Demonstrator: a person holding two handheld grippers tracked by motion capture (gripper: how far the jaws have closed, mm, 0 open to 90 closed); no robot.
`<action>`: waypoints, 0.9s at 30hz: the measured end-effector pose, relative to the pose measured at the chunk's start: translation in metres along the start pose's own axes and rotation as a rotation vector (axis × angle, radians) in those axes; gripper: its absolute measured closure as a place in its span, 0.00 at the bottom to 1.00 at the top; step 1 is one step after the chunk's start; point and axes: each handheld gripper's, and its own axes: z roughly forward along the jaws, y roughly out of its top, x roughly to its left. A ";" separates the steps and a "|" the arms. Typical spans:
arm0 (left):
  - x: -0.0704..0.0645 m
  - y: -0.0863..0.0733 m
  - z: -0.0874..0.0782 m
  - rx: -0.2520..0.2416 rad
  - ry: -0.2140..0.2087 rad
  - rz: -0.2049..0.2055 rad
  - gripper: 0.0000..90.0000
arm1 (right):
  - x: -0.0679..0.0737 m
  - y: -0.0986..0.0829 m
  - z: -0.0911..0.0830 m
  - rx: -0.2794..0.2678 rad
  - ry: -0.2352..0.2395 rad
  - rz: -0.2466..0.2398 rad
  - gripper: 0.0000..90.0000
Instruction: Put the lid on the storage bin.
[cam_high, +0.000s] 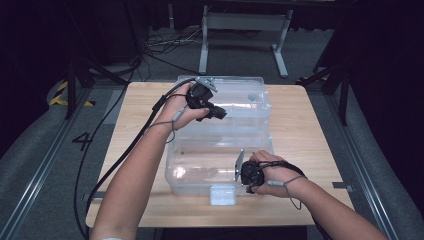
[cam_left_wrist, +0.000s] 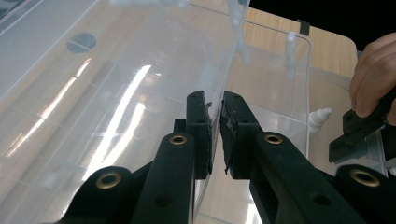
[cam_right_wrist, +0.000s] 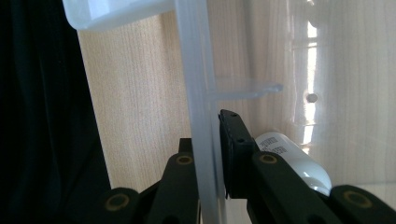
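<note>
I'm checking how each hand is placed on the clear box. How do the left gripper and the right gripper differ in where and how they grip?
The left gripper clamps the raised lid at the far side; the right gripper clamps the box's near wall beside the front latch. The left gripper points rightward across the table; the right gripper points leftward. Both have fingers closed on thin clear plastic of the same box.
</note>
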 end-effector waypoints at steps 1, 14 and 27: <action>-0.001 0.000 0.000 -0.004 0.003 -0.001 0.92 | 0.000 0.000 0.000 0.000 0.000 0.000 0.95; -0.013 0.000 -0.005 -0.002 0.001 0.036 0.93 | 0.000 0.001 0.001 0.003 -0.003 -0.005 0.95; -0.032 -0.001 -0.012 0.014 0.004 0.080 0.94 | 0.000 0.001 0.000 0.007 -0.004 -0.010 0.95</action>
